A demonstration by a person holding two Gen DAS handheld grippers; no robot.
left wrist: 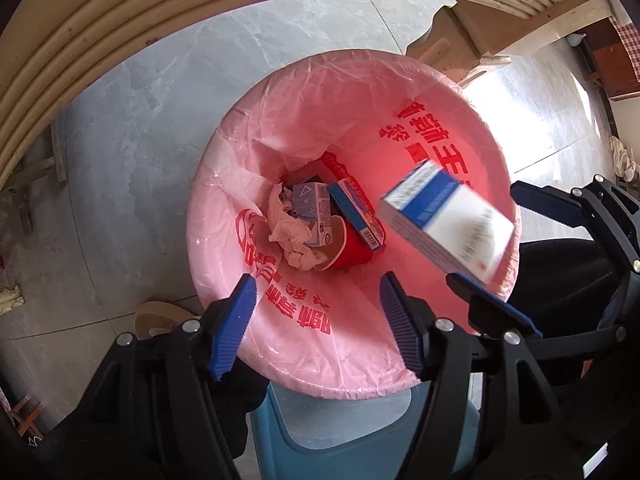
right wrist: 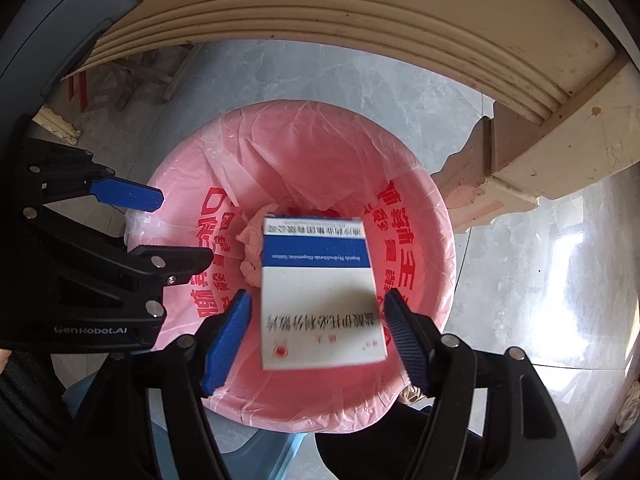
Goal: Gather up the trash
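Grey tile floor [left wrist: 160, 128], cream table edge [right wrist: 360, 20] above. Pink-lined bin [left wrist: 440, 128] is seen below both grippers. Left gripper [left wrist: 316, 320]: jaws parted, nothing between. Right gripper [right wrist: 318, 336]: jaws spread, box [right wrist: 320, 292] blurred between them, pads apparently clear of it. Box is positioned over the bin mouth.

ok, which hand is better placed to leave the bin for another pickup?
Left, probably. The left tongs hang open and empty over the pink-lined bin. The right tongs are open too, but the white-and-blue box sits between their pads, blurred, not yet clear of them.
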